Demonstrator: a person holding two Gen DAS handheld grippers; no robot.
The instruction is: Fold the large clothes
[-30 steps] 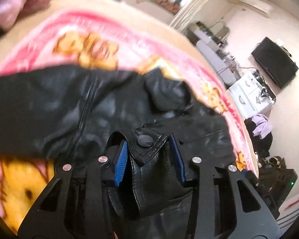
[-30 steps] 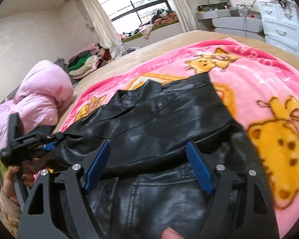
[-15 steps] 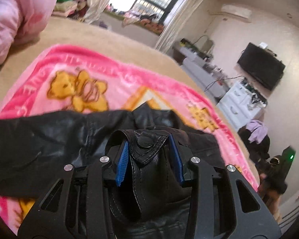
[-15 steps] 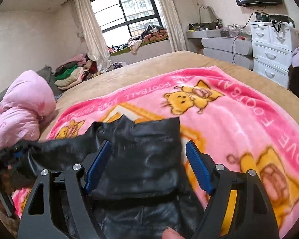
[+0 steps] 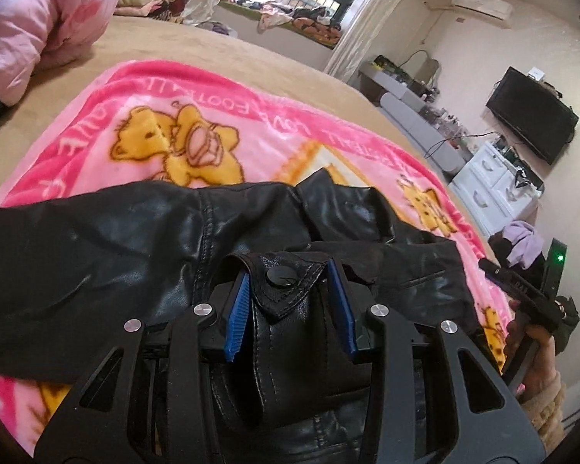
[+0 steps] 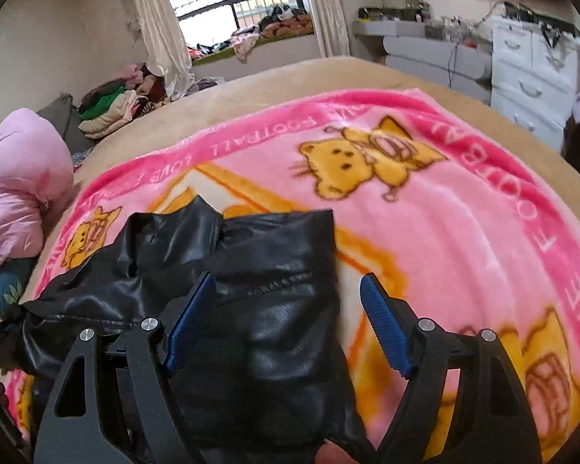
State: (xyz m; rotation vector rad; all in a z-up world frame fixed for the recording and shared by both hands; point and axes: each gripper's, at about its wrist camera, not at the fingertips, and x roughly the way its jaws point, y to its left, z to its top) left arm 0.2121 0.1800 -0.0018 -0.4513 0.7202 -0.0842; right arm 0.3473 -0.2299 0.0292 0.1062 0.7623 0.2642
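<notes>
A black leather jacket (image 5: 135,247) lies crumpled on a pink blanket (image 5: 166,116) printed with yellow bears. My left gripper (image 5: 290,305) is shut on a jacket tab with a snap button (image 5: 280,275), and leather fills the gap between its blue pads. The jaws of my right gripper (image 6: 286,324) stand wide and are closing. A fold of the jacket (image 6: 274,270) lies between them by the left pad (image 6: 189,321), while the right pad (image 6: 382,328) is apart from it over the blanket (image 6: 444,224). A fingertip (image 6: 324,454) shows at the bottom edge.
The blanket covers a tan bed (image 5: 220,54). A pink duvet (image 6: 15,193) is bunched at the left. White drawers (image 6: 529,73) and a TV (image 5: 529,123) stand beyond the bed's right side. Clothes are piled by the window (image 6: 108,112). A hand holds the right gripper (image 5: 522,294).
My right gripper has swept across the bed; the jacket now fills less of its view and more blanket shows on the right. The left gripper keeps its hold on the tab.
</notes>
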